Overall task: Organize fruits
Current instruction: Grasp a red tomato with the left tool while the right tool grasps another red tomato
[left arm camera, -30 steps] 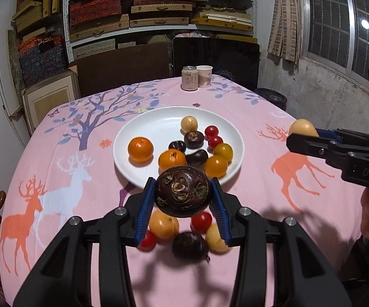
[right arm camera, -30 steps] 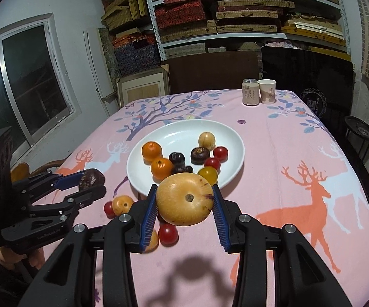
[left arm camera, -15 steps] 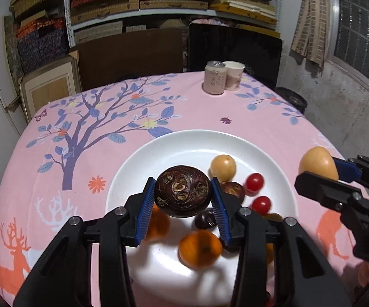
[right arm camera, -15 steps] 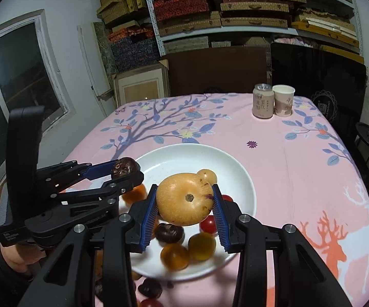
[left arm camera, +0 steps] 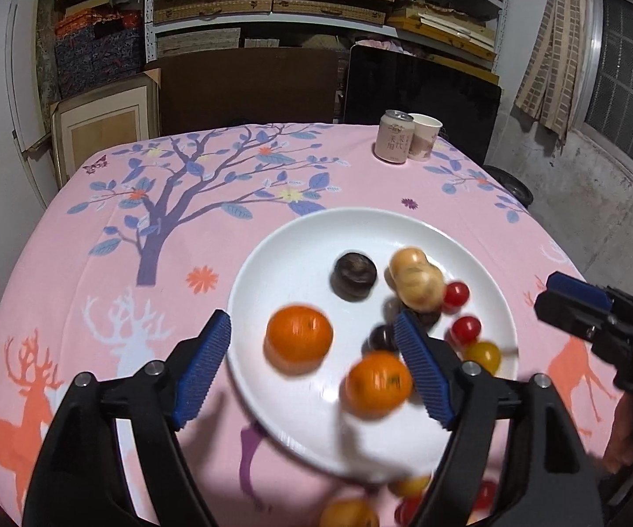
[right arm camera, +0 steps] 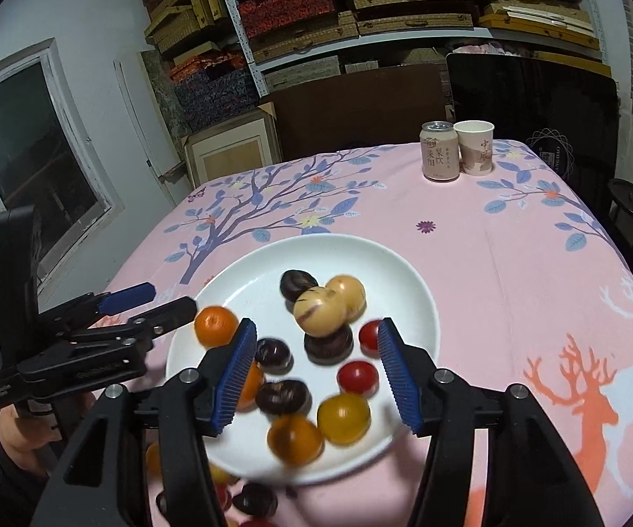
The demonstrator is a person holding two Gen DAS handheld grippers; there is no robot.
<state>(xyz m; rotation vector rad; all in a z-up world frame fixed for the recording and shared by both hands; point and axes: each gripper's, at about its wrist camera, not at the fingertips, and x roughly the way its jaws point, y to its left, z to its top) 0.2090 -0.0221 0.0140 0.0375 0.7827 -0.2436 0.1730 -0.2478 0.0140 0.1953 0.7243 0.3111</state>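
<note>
A white plate (left arm camera: 272, 246) (right arm camera: 408, 272) holds oranges, red cherry tomatoes and dark fruits. My left gripper (left arm camera: 312, 333) hangs over its near side, jaws opening, nothing between the pads. The dark round fruit (left arm camera: 354, 276) (right arm camera: 296, 283) lies on the plate beyond its tips. My right gripper (right arm camera: 316, 333) is over the plate too, jaws opening. The pale yellow fruit (right arm camera: 321, 312) (left arm camera: 417, 281) is blurred just past its tips, free of the pads, resting on other fruit. Each view also shows the other gripper at the side: the right gripper (left arm camera: 580, 303), the left gripper (right arm camera: 163, 303).
Several loose fruits (left arm camera: 347, 514) (right arm camera: 255, 498) lie on the pink tablecloth in front of the plate. A drink can (left arm camera: 394, 136) and a paper cup (left arm camera: 424, 136) stand at the far edge. Shelves and boards stand behind the table.
Both grippers moved forward over the plate and opened. The dark fruit left the left jaws and the yellow fruit left the right jaws; both are now on the plate.
</note>
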